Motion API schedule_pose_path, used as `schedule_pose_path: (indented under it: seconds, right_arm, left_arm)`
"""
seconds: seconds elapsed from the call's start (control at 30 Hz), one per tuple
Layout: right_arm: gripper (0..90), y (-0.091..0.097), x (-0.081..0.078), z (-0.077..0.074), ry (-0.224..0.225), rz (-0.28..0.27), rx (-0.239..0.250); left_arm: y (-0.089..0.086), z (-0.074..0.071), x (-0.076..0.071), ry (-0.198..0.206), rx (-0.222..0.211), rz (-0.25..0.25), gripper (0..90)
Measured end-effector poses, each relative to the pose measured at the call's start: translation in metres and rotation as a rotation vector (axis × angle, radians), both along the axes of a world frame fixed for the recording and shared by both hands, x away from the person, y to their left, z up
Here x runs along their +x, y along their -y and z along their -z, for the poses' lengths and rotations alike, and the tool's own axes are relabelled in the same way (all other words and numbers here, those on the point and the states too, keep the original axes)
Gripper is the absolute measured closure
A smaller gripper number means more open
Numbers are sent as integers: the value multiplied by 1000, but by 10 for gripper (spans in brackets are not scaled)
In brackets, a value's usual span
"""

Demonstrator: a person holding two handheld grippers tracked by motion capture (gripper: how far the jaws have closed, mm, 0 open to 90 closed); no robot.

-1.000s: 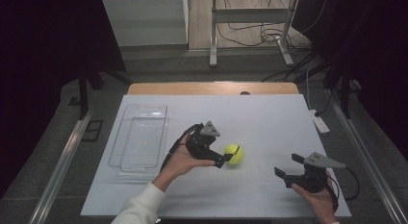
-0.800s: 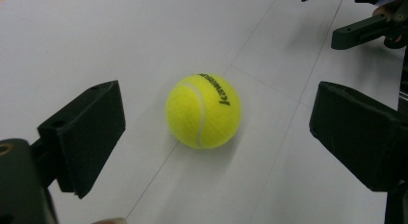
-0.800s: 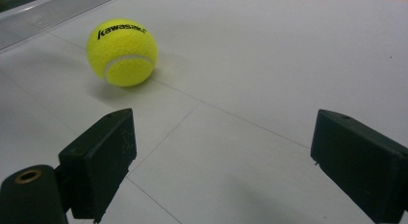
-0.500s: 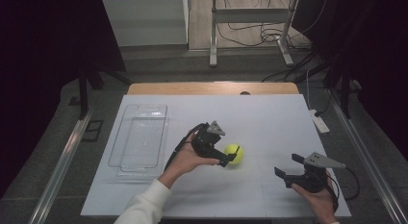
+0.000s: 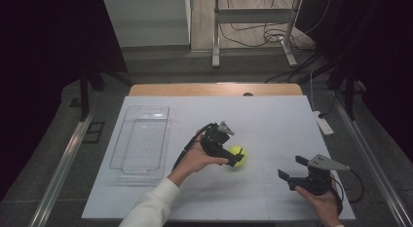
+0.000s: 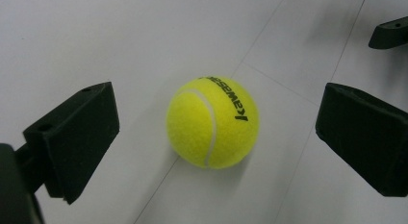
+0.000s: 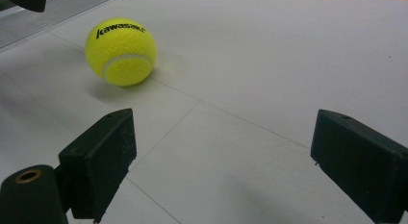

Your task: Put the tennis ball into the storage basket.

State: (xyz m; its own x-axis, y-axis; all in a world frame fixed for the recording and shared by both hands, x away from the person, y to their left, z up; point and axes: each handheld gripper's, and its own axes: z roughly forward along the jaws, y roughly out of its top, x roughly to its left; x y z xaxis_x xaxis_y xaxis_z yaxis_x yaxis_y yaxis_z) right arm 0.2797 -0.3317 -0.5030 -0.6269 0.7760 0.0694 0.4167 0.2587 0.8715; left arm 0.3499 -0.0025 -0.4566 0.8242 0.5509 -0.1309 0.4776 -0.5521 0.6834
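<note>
Now mid-approach on the tennis ball [image 6: 212,122]: left gripper [image 5: 235,159] down at the ball, jaws spread wide, having just been opening, ball sitting between them but not touched. Clear gaps on both sides in the left gripper view, so no grip yet. Ball resting on the white table [image 5: 272,124], roughly centre, near the front half, printed lettering facing up and to one side. Seam line of the table sheet running under it.

Right gripper [image 5: 293,171] parked well apart from the ball, low at the front right, jaws also wide open and holding nothing. From the right gripper view, ball [image 7: 121,51] lying ahead and off to the upper left, bare table between the pads.

Clear plastic tray [image 5: 141,139] at the left side of the table, empty by the look of it, well apart from the ball. Probably the drop target, but only a guess from layout.

Step in hand, judged: lining up for the pick, not grasped. Next move calls for easing the left jaws a little further around the ball so its widest part sits between the pads, then closing evenly. Round and fuzzy, so likely to roll away if one pad touches first; both pads need to land together. After that, lift and carry left toward the tray.
</note>
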Motion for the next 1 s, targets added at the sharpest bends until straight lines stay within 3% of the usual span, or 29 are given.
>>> schedule_pose_path:
  seconds: [0.53, 0.8, 1.0]
  right_arm:
    - [89, 0, 0, 0, -1, 0, 0]
    - [89, 0, 0, 0, -2, 0, 1]
    - [89, 0, 0, 0, -2, 0, 1]
  left_arm:
    - [7, 6, 10, -31, 9, 4, 26]
    - [10, 11, 15, -62, 4, 11, 27]
    - [16, 19, 19, -88, 26, 16, 21]
